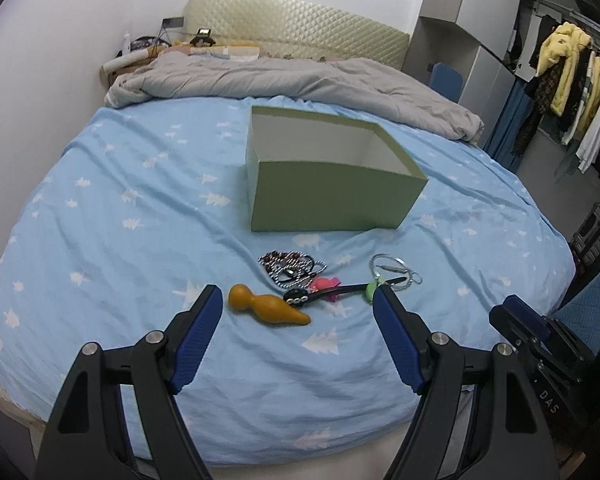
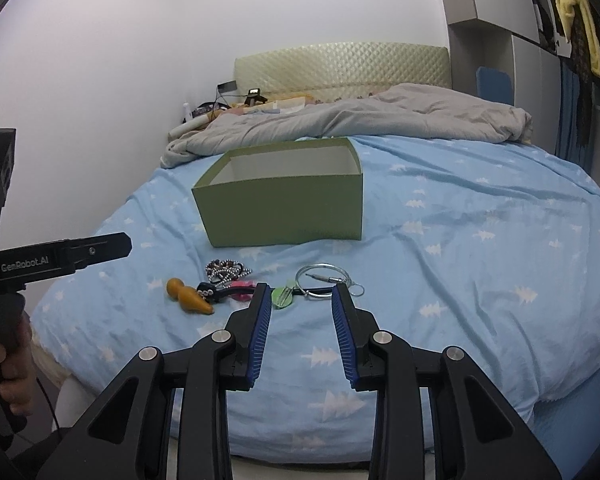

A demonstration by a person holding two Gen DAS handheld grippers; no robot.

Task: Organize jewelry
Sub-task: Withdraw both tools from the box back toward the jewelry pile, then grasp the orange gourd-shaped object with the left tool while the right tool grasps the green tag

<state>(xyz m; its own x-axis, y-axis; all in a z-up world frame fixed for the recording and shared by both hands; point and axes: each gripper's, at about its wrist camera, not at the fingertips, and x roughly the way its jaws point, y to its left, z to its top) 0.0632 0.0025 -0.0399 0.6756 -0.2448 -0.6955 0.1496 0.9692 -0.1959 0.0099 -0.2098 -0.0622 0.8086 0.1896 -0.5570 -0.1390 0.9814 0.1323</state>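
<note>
An open, empty green box [image 1: 332, 196] [image 2: 284, 216] stands on the blue bed sheet [image 1: 120, 240]. In front of it lies the jewelry: a bead necklace pile [image 1: 288, 266] [image 2: 226, 270], an orange gourd-shaped piece [image 1: 268, 306] [image 2: 188, 296], a black strap [image 1: 332, 293] with a pink ornament [image 1: 326, 283], a green clip [image 2: 282, 298] and a silver wire ring [image 1: 392, 266] [image 2: 320, 276]. My left gripper [image 1: 297, 291] hovers wide open just short of the gourd. My right gripper [image 2: 301, 287] is open, nothing between its pads; the green clip and ring lie just beyond its tips.
A crumpled grey duvet [image 1: 300, 76] lies behind the box, below a quilted headboard [image 1: 296, 28]. Clothes [image 1: 568, 64] hang at the far right. The bed's near edge runs below both grippers. A hand [image 2: 4, 360] holds the left tool's handle.
</note>
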